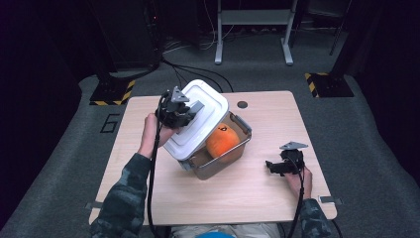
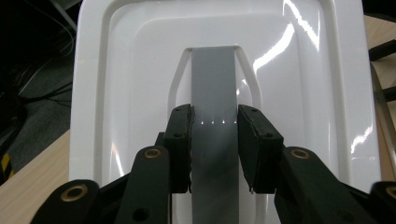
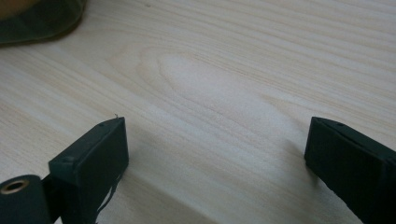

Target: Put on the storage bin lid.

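Two hand-held grippers (left hand-held gripper (image 1: pixel 190 110) on one lid (image 1: pixel 203 116)), one pumpkin (image 1: pixel 223 141)

Pale wooden table (image 1: pixel 257 198) on grey carpet (image 1: pixel 361 129), with a small round dark cap (image 1: pixel 242 104) set near the far edge and a metal bracket (image 1: pixel 329 200) at the near right edge. Beyond the far corners, two dark base plates edged in yellow-and-black stripes, left (image 1: pixel 113 92) and right (image 1: pixel 329 84), with a "6" mark (image 1: pixel 110 122) on the floor beside the left one. Farther back, a white-legged frame (image 1: pixel 252 20) and black cables (image 1: pixel 198 72) trailing across the carpet.
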